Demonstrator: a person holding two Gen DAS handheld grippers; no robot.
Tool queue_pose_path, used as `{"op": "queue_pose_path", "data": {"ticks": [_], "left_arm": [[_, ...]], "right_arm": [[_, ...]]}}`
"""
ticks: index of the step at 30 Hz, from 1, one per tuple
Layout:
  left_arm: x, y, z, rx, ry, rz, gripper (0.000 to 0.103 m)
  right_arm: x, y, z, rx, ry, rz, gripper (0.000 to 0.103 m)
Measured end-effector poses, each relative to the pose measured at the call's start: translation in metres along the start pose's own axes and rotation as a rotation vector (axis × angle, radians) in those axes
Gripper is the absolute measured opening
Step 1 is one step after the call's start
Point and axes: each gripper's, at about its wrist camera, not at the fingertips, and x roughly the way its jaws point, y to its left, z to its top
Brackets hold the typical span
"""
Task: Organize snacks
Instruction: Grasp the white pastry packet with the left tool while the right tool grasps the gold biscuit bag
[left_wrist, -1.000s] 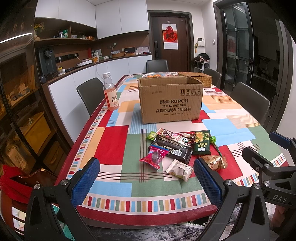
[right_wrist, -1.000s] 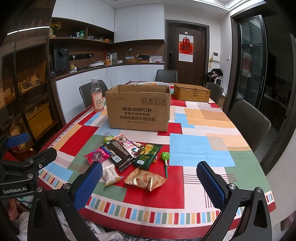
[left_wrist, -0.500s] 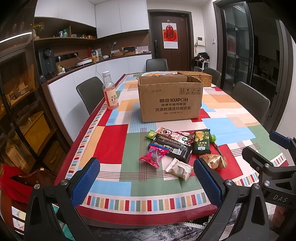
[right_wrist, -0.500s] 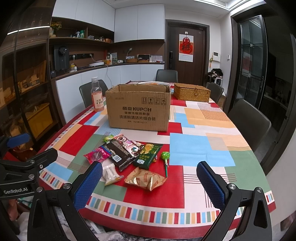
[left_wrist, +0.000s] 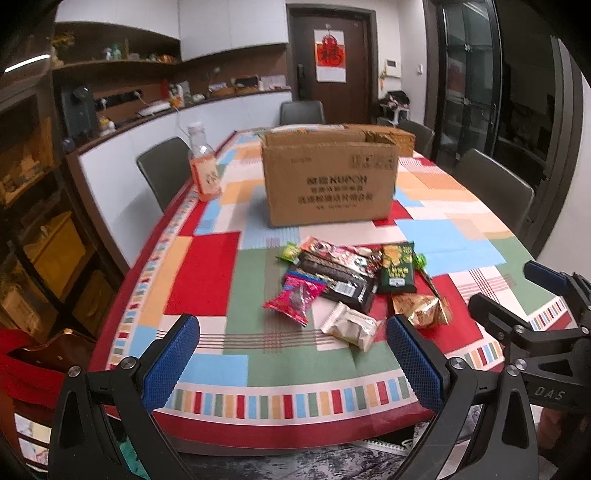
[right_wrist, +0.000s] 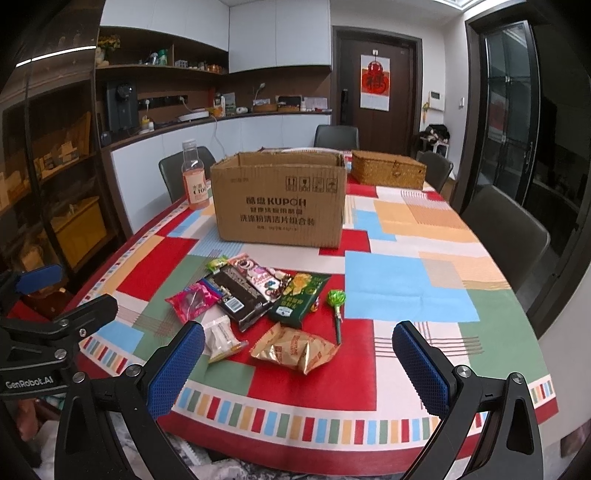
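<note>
The cardboard box stands open-topped on the patchwork tablecloth and serves as landmark. Left of the box, by the table edge, a bottle of pink drink stands upright. In front of the box lies the snack pile: a pink packet at its left end, a white wrapped snack nearer the table edge, a black bar with a pink-printed packet overlapping it, then a dark green bag, a gold bag in front of that, and a green lollipop at the right end. Behind the box to its right sits a wicker basket.

The left gripper hovers at the near table edge, well short of the box, its 2 blue-padded fingers spread wide and empty. The right gripper hangs beside it, likewise wide apart, gripping nothing, with the gold bag seen between its fingers.
</note>
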Motion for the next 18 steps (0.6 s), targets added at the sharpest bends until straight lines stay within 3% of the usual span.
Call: {"op": "queue_pose_path", "data": {"ticks": [13, 18], "left_arm": [[0.059, -0.013, 0.001, 0.050, 0.181, -0.129, 0.088], [0.081, -0.016, 0.003, 0.053, 0.242, -0.181, 0.076]], "right_arm": [[0.059, -0.014, -0.003, 0.066, 0.173, 0.053, 0.098], [0.077, -0.019, -0.004, 0.091, 0.225, 0.058, 0.093]]}}
